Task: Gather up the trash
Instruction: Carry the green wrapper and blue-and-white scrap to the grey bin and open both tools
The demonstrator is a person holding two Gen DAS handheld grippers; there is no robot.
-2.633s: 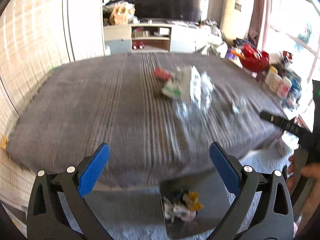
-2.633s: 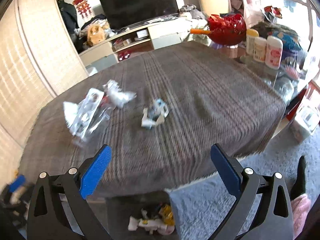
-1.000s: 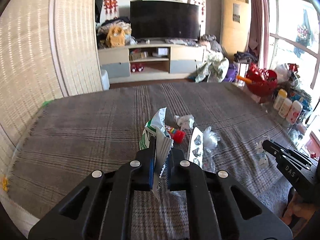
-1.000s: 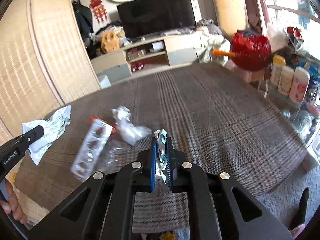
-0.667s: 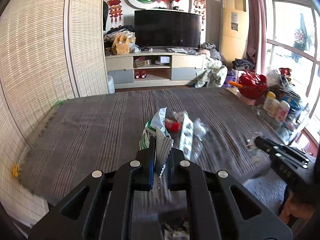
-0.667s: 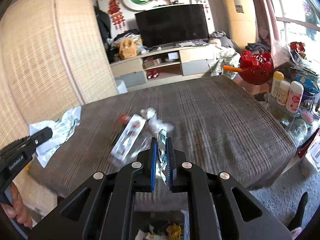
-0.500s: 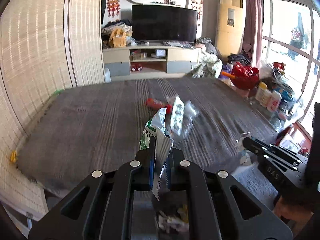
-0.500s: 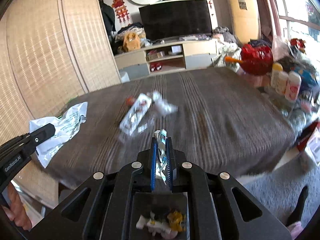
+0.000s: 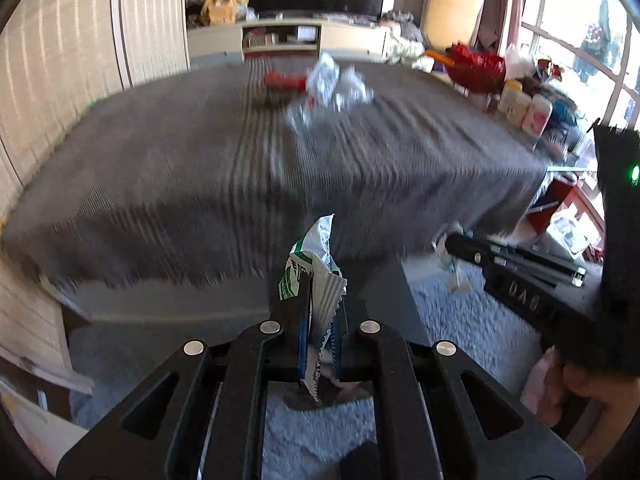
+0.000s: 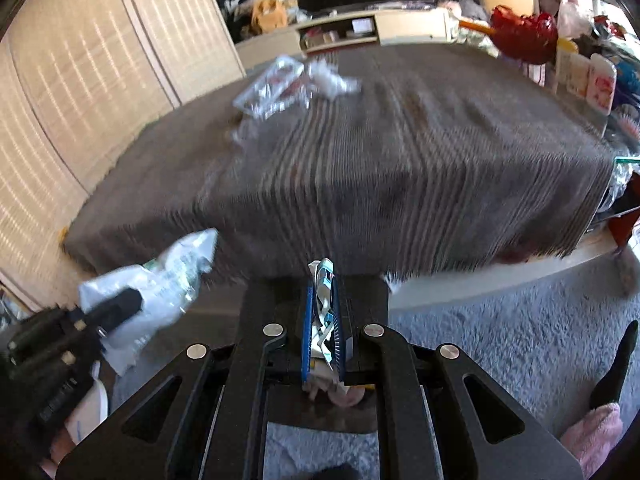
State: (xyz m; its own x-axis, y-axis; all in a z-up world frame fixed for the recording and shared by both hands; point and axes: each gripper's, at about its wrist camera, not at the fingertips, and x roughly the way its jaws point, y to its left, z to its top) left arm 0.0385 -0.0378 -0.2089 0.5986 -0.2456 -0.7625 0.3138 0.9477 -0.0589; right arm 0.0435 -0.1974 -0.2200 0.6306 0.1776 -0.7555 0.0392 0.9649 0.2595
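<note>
Wrappers are pinched in both tools: the left gripper [image 9: 319, 344] has its jaws nearly closed on a green-and-white packet [image 9: 316, 276], and the right gripper [image 10: 321, 332] is clamped the same way on a small crumpled blue-and-white wrapper [image 10: 322, 300]. Both hang past the near edge of the cloth-covered table [image 9: 240, 152], above a dark bin [image 10: 256, 308] on the pale rug [image 10: 500, 340]. To drop cleanly, each piece should be brought squarely over the bin's mouth before the jaws part, since light wrappers drift. More litter [image 9: 328, 84] remains far off on the table.
</note>
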